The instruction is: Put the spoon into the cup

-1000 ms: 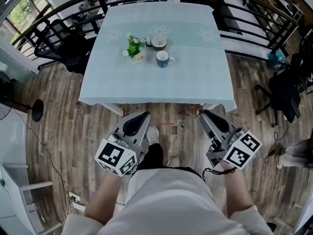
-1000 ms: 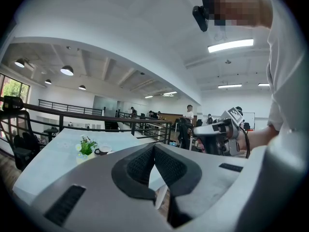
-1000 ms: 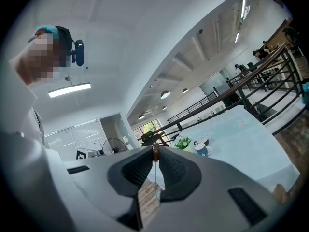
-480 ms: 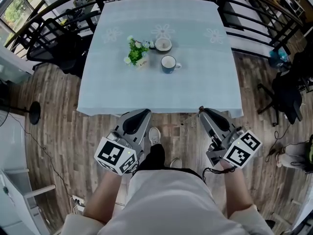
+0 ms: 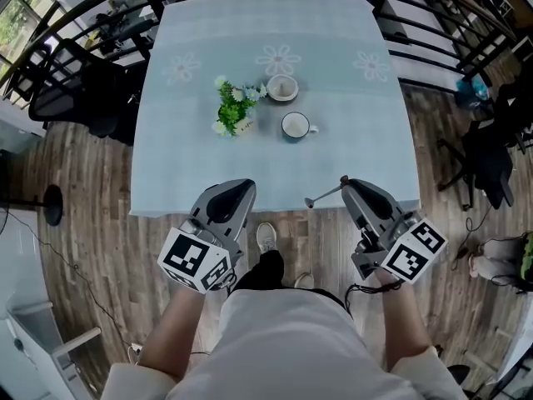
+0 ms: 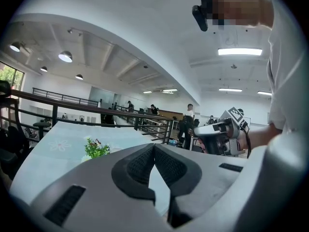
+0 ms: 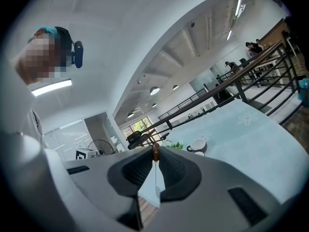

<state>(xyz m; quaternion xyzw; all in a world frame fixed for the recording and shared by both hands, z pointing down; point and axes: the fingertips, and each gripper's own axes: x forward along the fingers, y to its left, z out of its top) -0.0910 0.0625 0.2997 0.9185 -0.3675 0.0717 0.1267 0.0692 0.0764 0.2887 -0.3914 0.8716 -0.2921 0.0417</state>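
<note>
A white cup with a dark outside stands on the pale blue tablecloth, handle to the right; it also shows small in the right gripper view as the cup. My right gripper is shut on a metal spoon that sticks out leftward, level with the table's near edge. Its thin handle is pinched between the closed jaws. My left gripper hovers at the near edge too, shut with nothing in it. Both grippers are well short of the cup.
A small potted plant stands left of the cup, and a little bowl behind it. Black chairs stand left of the table and another to the right. A dark railing runs around the far side.
The view has moved forward, so the table sits closer and both grippers now reach its near edge. The spoon now shows sticking out of the right gripper.
</note>
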